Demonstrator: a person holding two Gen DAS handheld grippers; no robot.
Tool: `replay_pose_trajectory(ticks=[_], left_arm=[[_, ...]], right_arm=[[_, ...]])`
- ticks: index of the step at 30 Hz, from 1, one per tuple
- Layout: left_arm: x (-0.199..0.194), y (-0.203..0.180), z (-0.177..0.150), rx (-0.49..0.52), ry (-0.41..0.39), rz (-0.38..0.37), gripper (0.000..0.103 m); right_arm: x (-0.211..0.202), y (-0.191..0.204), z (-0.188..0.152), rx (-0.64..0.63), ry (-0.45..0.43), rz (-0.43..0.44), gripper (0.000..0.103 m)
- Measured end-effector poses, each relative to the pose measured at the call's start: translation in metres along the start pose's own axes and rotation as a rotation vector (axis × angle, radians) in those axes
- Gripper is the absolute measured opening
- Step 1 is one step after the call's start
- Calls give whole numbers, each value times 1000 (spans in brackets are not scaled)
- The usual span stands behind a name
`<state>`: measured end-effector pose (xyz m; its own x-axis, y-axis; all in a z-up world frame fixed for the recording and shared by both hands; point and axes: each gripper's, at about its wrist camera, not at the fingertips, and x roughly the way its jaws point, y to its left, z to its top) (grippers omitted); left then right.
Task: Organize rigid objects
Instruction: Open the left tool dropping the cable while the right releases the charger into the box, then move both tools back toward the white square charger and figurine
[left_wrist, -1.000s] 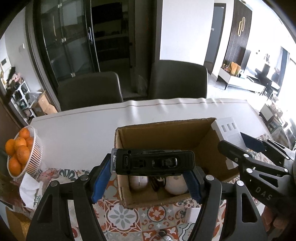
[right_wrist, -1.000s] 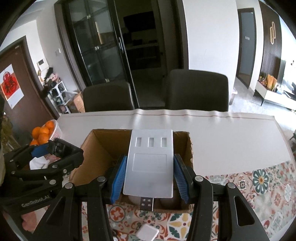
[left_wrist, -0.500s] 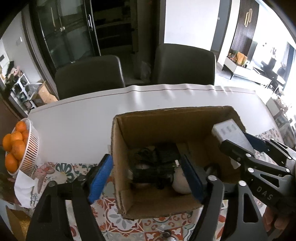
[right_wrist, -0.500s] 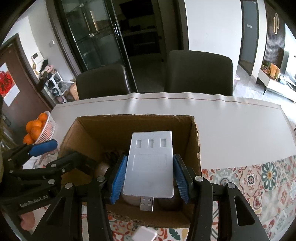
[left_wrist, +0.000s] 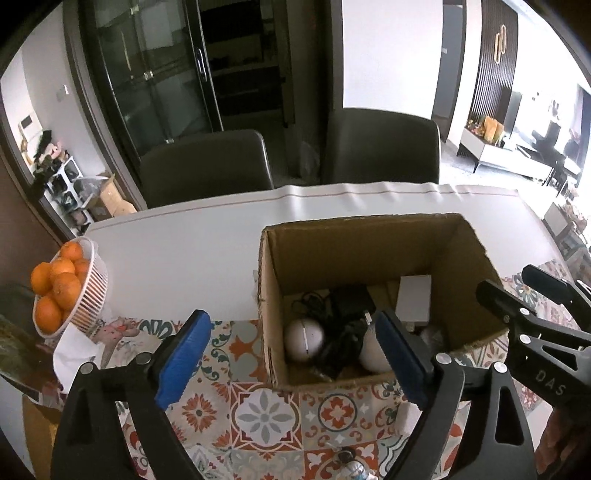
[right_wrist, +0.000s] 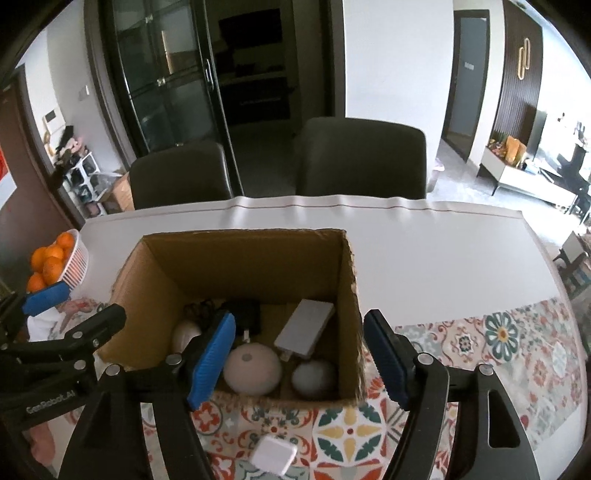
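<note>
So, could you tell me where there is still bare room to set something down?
The white tabletop behind and right of the cardboard box is bare. The box floor is crowded: silver hub, round devices, black cables. A white charger sits before it.

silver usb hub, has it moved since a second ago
Yes. The silver usb hub left the right gripper, whose jaws now stand open, and dropped into the cardboard box, leaning at its right wall.

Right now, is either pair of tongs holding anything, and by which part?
Nothing is held. The left tongs and right tongs are both open, and the grey device lies inside the cardboard box.
</note>
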<state>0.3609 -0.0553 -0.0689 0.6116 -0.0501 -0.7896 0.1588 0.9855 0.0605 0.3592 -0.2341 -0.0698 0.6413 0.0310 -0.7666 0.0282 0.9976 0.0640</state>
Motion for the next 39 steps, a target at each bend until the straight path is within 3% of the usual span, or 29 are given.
replay_pose_trajectory(ticks=[6,16,34,39], left_arm=[[-31,-1,-15,2,-56,22,96],[-60,-7,-44,2,-70,18,97],[-45,-9,-109,-75,59,0,97],[-36,-8,-123,-90,91,25,97]], right_arm=[[-31,2,-12,2,-52,-8,74],[-65,2,-41,5,-95,-8,75],[-59,4,-96,-38,-56,30,75],[-48,7,-108,-56,-34,61,75]])
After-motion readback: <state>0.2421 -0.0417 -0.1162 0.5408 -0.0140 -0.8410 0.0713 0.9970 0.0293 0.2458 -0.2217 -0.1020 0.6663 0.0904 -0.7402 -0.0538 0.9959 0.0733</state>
